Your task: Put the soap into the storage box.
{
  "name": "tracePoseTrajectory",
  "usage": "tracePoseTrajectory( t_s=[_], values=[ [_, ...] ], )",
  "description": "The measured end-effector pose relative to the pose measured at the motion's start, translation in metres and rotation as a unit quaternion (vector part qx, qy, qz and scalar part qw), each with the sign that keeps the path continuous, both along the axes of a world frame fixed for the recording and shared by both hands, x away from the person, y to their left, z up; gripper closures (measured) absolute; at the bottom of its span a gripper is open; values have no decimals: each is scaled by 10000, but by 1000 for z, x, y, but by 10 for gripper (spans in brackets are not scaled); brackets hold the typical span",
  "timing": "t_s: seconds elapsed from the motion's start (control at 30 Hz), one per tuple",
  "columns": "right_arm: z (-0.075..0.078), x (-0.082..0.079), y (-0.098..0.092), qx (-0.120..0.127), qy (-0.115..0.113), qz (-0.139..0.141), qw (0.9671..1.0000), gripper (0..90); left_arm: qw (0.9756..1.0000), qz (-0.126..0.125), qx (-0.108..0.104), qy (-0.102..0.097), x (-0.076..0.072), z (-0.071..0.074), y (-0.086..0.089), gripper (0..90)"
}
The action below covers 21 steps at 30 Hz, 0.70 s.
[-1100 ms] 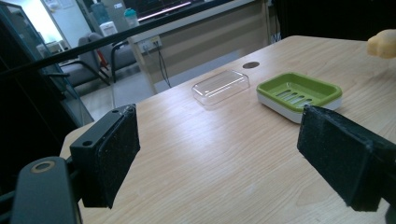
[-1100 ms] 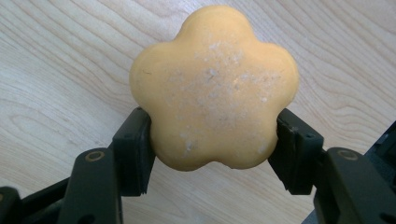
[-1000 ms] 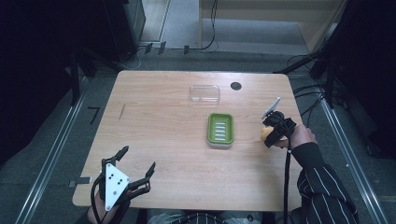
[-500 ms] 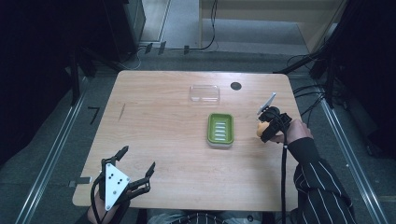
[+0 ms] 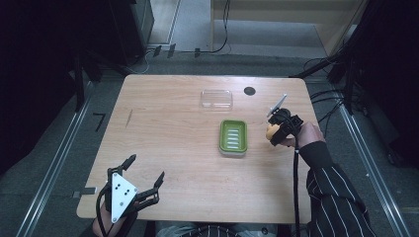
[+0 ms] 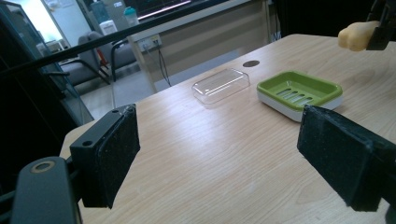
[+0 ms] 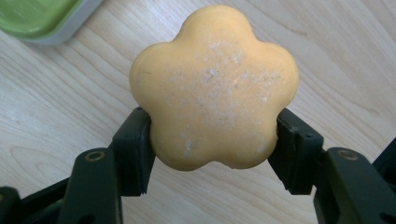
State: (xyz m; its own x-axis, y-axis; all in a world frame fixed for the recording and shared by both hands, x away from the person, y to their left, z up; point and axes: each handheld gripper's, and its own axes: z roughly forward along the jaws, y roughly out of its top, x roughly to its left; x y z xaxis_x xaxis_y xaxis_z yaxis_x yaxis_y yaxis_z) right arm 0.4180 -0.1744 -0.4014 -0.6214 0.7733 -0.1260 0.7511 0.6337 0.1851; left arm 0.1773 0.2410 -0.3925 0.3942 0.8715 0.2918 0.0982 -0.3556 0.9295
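While right gripper (image 5: 274,133) is clamping flower-shaped soap (image 7: 214,88) just right of green soap dish (image 5: 233,138), left gripper (image 5: 143,178) is idling agape at near table (image 5: 173,123) edge. Right gripper view is revealing soap's five lobes; left gripper view is catching clear lid (image 6: 220,85).

My right gripper (image 5: 274,132) hangs above the right side of the table, its two black jaws clamped on a yellow flower-shaped soap bar (image 7: 214,86). My striped sleeve (image 5: 332,192) runs up behind it. My left gripper (image 5: 146,177) rests at the near left corner, jaws spread wide.
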Motion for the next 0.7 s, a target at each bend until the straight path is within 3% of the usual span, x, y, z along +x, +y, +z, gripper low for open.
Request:
tracePoseTrajectory(
  t_s=[0.7],
  values=[
    [11, 9, 22, 251, -347, 201, 9989, 401, 10000, 2, 1, 5, 0, 0, 0, 135]
  ],
)
